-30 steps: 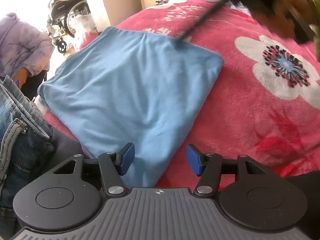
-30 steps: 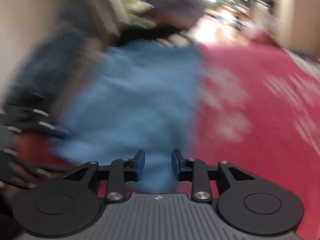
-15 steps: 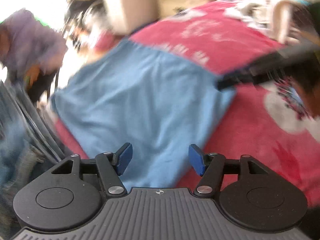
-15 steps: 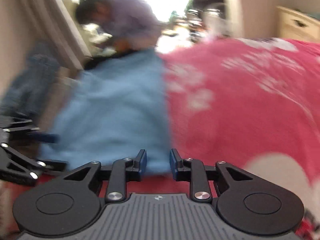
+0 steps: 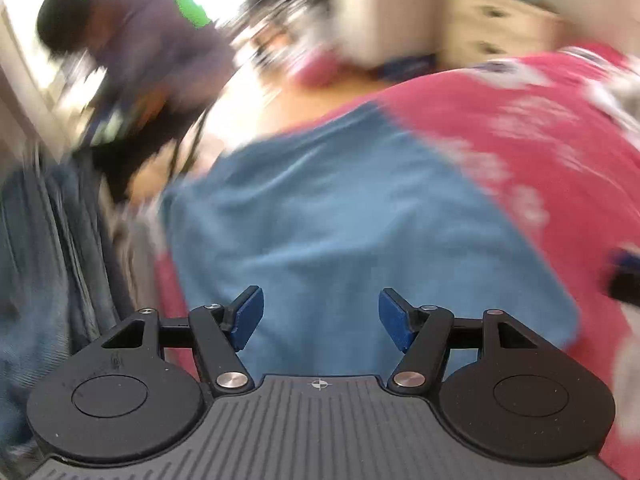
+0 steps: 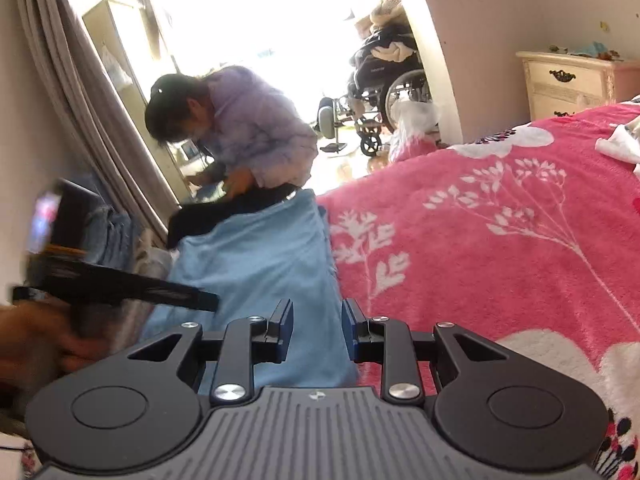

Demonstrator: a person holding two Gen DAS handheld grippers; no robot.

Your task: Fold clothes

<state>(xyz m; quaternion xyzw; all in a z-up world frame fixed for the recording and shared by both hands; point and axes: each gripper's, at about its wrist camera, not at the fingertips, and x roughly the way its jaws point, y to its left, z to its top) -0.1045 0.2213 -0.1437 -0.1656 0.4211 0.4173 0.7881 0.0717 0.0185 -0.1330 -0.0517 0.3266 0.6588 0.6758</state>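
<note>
Visibly one folded blue garment (image 6: 264, 264), one pink blanket (image 6: 500, 240); two grippers' jaws empty

Blown-out daylight from the doorway (image 6: 280, 32); left view smeared, perhaps motion blur.

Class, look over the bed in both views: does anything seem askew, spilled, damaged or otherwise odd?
Nothing stands out. The blue garment lies folded and fairly flat near the edge of the pink blanket. Both the left gripper and the right gripper are open and hold nothing.
</note>
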